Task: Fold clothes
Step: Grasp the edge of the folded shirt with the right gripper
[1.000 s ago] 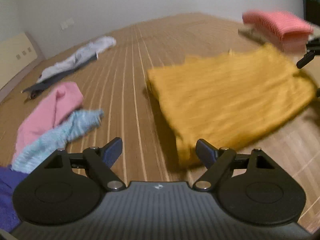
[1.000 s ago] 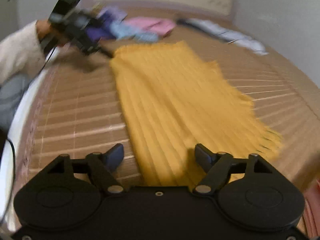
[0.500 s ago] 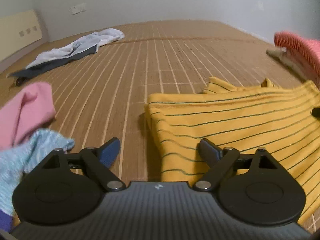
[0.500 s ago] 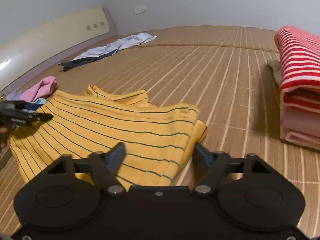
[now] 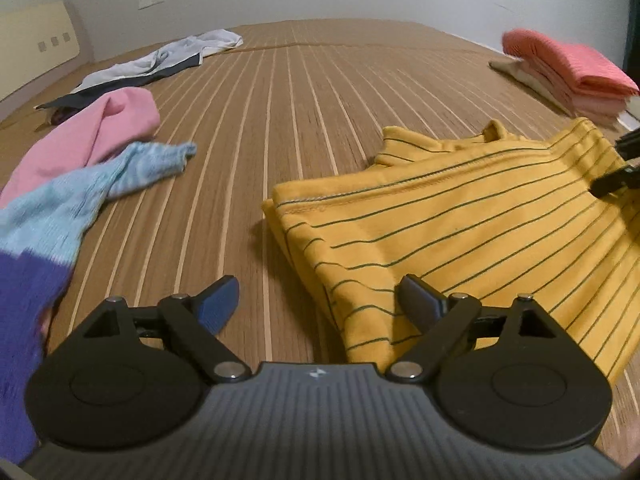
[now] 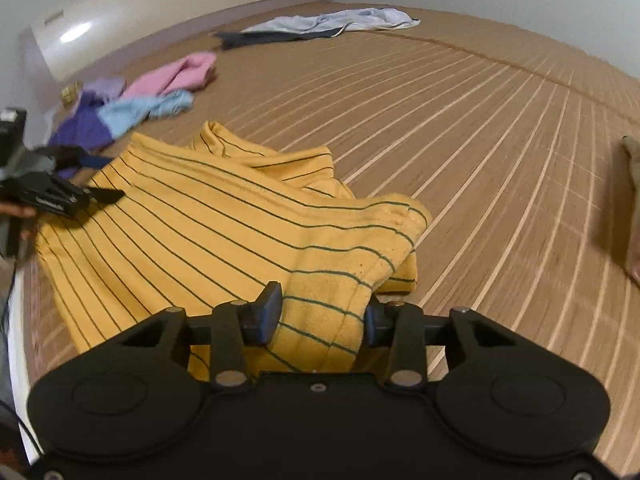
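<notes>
Since half a second ago the right gripper (image 6: pixel 320 318) has gone from spread wide above the cloth to pinched onto a bunched corner of the yellow striped shirt (image 6: pixel 224 232); fabric is squeezed between both pads. That corner is pulled up into a ridge, and the fold near it has crumpled.

Left gripper (image 5: pixel 318 300) is unchanged: jaws wide, nothing between them, hovering over the near-left corner of the shirt (image 5: pixel 460 240), one finger over bare mat, the other over cloth. Cannot tell if it touches the fabric.

The shirt lies folded on the bamboo mat (image 5: pixel 300 100), near the mat's front edge, in front of both grippers. Collar end points away from the cameras.

In the right wrist view the left gripper (image 6: pixel 86 178) shows at the shirt's left edge, tips over the fabric.

Other items on the mat:
- pink garment (image 5: pixel 88 136) and light blue garment (image 5: pixel 92 192), overlapping, toward the left edge
- purple garment (image 6: pixel 84 126) just beside them, nearest the edge
- white and dark garment (image 5: pixel 160 64) spread out at the far left, near the headboard (image 6: pixel 180 4)
- folded stack with a pink-red striped piece on top (image 5: pixel 560 68) at the far right edge, well apart from the shirt
</notes>
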Tool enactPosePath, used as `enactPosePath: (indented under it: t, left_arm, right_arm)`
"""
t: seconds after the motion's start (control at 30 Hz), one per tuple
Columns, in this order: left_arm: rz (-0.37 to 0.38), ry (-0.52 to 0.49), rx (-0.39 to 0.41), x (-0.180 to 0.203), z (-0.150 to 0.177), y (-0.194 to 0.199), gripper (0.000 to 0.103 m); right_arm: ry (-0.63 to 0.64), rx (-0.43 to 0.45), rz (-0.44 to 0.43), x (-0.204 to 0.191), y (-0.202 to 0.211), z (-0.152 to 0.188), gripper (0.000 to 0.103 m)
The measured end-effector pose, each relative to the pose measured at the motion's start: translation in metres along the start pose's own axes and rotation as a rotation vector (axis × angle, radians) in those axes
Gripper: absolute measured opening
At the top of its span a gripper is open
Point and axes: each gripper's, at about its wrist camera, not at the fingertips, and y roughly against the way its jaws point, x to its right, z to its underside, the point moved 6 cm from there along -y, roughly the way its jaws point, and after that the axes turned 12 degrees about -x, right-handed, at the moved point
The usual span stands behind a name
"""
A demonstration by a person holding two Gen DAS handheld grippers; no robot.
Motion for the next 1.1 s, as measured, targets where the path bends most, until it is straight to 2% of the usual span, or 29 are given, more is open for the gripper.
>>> enactPosePath:
  t: [0.13, 0.2, 0.27, 0.37, 0.43, 0.5, 0.53, 0.57, 0.6, 0.63, 0.67, 0.73, 0.77, 0.9, 0.93, 1.0, 1.1]
  left_arm:
    - [0.012, -0.044, -0.01, 0.011, 0.017, 0.012, 0.091]
    - [0.025, -0.039, -0.004, 0.016, 0.022, 0.017, 0.091]
    - [0.017, -0.063, 0.011, 0.017, 0.023, 0.024, 0.09]
    - [0.032, -0.074, 0.009, 0.012, 0.03, 0.042, 0.09]
    - [0.055, -0.069, 0.013, 0.008, 0.039, 0.055, 0.09]
    - [0.107, -0.068, 0.008, 0.008, 0.049, 0.064, 0.09]
    - [0.128, -0.074, 0.007, 0.009, 0.053, 0.067, 0.09]
    - [0.141, -0.083, 0.01, 0.012, 0.056, 0.07, 0.09]
    - [0.145, -0.088, 0.017, 0.014, 0.059, 0.073, 0.09]
    - [0.149, -0.093, 0.025, 0.015, 0.062, 0.076, 0.09]
    - [0.147, -0.1, 0.027, 0.017, 0.066, 0.078, 0.09]
    - [0.1, -0.106, 0.019, 0.014, 0.072, 0.077, 0.09]
    - [0.077, -0.1, 0.008, 0.011, 0.074, 0.074, 0.09]
    - [0.113, -0.07, -0.014, 0.004, 0.08, 0.069, 0.09]
    - [0.116, -0.068, -0.024, 0.003, 0.081, 0.068, 0.09]
    - [0.119, -0.076, -0.04, 0.003, 0.084, 0.065, 0.09]
    - [0.121, -0.079, -0.067, 0.004, 0.089, 0.061, 0.09]
  right_arm:
    - [-0.067, 0.026, -0.013, -0.021, 0.021, 0.051, 0.044]
    - [-0.102, 0.034, -0.016, -0.022, 0.028, 0.066, 0.046]
    - [-0.133, 0.057, 0.021, -0.025, 0.034, 0.075, 0.055]
    - [-0.163, 0.125, 0.138, -0.031, 0.056, 0.078, 0.057]
    - [-0.156, 0.2, 0.2, -0.041, 0.08, 0.073, 0.059]
    - [-0.122, 0.29, 0.194, -0.061, 0.098, 0.06, 0.068]
    - [-0.096, 0.331, 0.166, -0.074, 0.101, 0.051, 0.076]
    - [-0.064, 0.37, 0.115, -0.091, 0.101, 0.041, 0.076]
    - [-0.042, 0.39, 0.062, -0.106, 0.096, 0.033, 0.075]
    - [-0.024, 0.403, 0.0, -0.122, 0.086, 0.022, 0.069]
    - [-0.001, 0.404, -0.057, -0.139, 0.075, 0.01, 0.052]
    - [0.065, 0.343, -0.136, -0.17, 0.04, -0.013, 0.033]
    - [0.091, 0.311, -0.138, -0.18, 0.023, -0.024, 0.032]
    - [0.128, 0.215, -0.115, -0.204, -0.031, -0.06, 0.028]
    - [0.131, 0.191, -0.096, -0.204, -0.04, -0.066, 0.023]
    - [0.14, 0.139, -0.052, -0.204, -0.057, -0.075, 0.022]
    - [0.121, 0.097, -0.033, -0.202, -0.08, -0.091, 0.02]
